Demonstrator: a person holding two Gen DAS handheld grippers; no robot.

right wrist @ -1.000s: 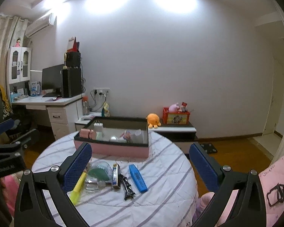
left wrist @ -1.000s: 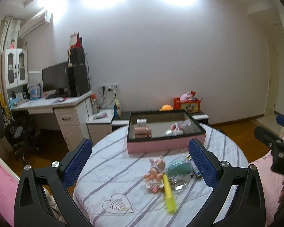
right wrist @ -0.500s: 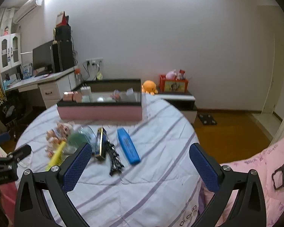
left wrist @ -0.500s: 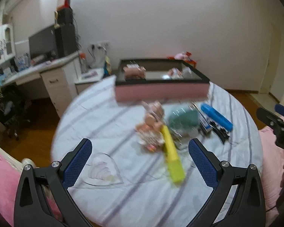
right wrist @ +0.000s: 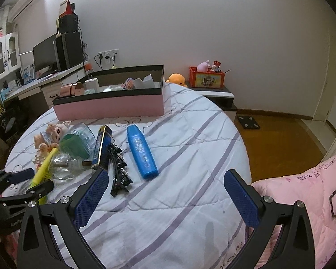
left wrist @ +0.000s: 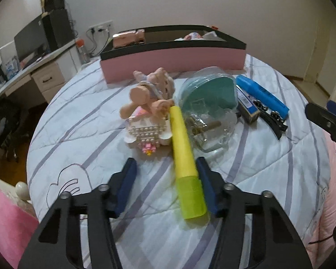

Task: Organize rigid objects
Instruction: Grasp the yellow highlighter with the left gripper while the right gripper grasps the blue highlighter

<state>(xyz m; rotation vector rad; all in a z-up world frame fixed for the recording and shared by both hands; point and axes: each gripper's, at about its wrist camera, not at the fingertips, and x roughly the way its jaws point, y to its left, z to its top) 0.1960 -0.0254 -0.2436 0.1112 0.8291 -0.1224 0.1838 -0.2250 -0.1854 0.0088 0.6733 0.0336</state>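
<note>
— What was altered on the left side?
— The left gripper (left wrist: 165,172) was lowered over the near edge of the round table (left wrist: 268,179), and its jaws were narrowed around the capped end of the yellow highlighter (left wrist: 183,157); one blue pad (left wrist: 205,186) was brought against it, the other was left apart.
— And on the right?
— The right gripper (right wrist: 165,192) was tipped down toward the table's right edge, with its jaws kept wide. The black hair clip (right wrist: 119,170) was brought just beside its left pad.

A black monitor (right wrist: 44,56) stands on a white desk (right wrist: 42,83) by the wall; an orange plush (right wrist: 177,79) sits beside a red crate (right wrist: 207,79).
</note>
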